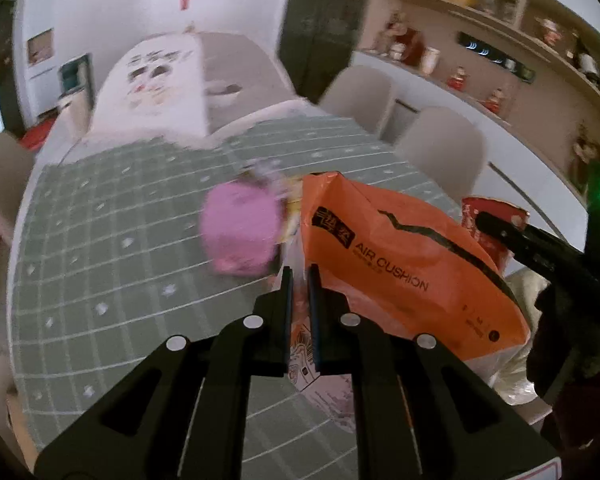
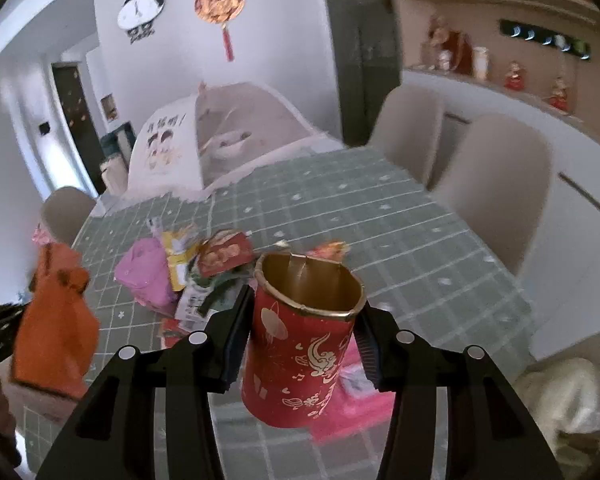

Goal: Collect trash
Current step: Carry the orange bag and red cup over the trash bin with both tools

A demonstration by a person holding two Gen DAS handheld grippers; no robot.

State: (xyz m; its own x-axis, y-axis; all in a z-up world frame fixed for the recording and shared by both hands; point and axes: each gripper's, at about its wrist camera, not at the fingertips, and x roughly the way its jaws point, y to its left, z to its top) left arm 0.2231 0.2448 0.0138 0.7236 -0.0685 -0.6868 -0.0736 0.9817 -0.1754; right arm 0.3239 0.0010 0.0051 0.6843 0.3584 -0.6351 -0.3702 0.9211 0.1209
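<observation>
My left gripper [image 1: 299, 276] is shut on the edge of an orange plastic bag [image 1: 400, 264] printed "AIR CUSHION", held above the green checked tablecloth [image 1: 112, 280]. The bag also shows at the left of the right wrist view [image 2: 56, 320]. My right gripper [image 2: 300, 320] is shut on a red and gold open-topped paper cup [image 2: 304, 344], held upright above the table. In the left wrist view the cup [image 1: 488, 228] shows behind the bag. A pile of trash lies on the cloth: a pink crumpled bag [image 2: 148, 272], red packets [image 2: 226, 258] and yellow wrappers [image 2: 180, 256].
A white food cover [image 2: 168, 144] stands at the table's far end. Beige chairs [image 2: 496, 184] line the right side, one [image 2: 64, 208] at the left. Pink packaging [image 2: 356, 396] lies under the cup. A shelf with figurines runs along the right wall.
</observation>
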